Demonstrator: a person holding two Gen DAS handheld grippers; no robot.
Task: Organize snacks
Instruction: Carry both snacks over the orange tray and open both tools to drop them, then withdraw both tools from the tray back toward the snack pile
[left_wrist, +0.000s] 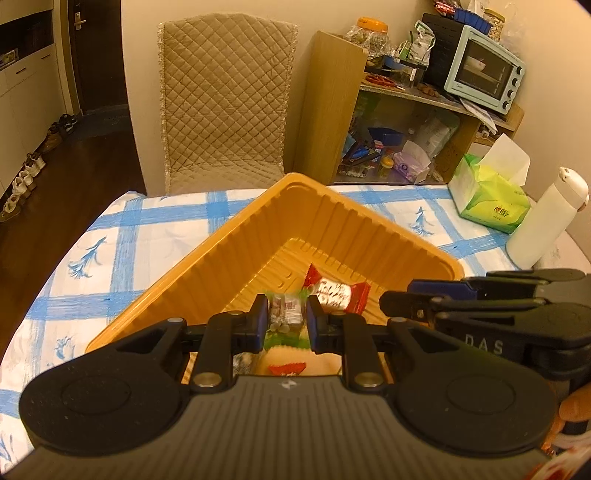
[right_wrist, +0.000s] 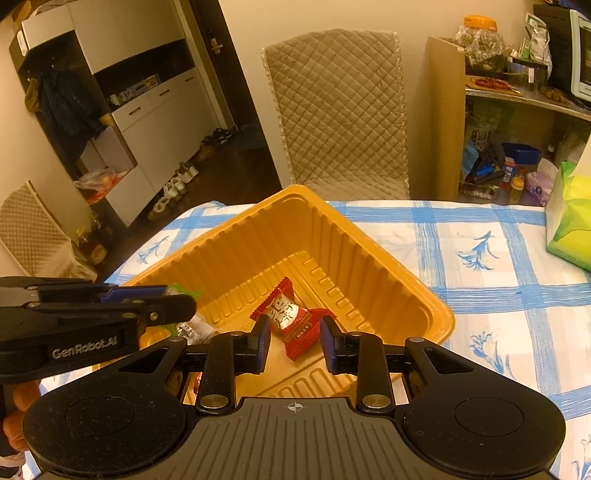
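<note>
I hold both tongs over the near corner of the orange tray (left_wrist: 177, 280), because that tray is where the snacks are being gathered, and I take it as my landmark. My left gripper (left_wrist: 287, 314) is pressed nearly together and pinches a small clear-and-green wrapped candy (left_wrist: 286, 308) above the tray's near end, lifted off the floor so I can carry it in and let it drop inside the walls rather than on the cloth. Under it, at the tray's near edge, I make out a pale packet with a red mark, though I cannot tell what it is. My right gripper (right_wrist: 293, 338) stands slightly spread, its pads on either side of the red wrapped snack (right_wrist: 291, 321) that lies on the tray floor; the pads do not seem to press on it, so I judge it released, lying where I want it. In the right view my left gripper comes in from the tray's left side with the green-tipped candy in its tips. Beyond the tray lies the blue-checked tablecloth (right_wrist: 480, 236), and off the tray's far right stand a green tissue box (left_wrist: 491, 199) and a white bottle (left_wrist: 546, 218), well apart from the work.
</note>
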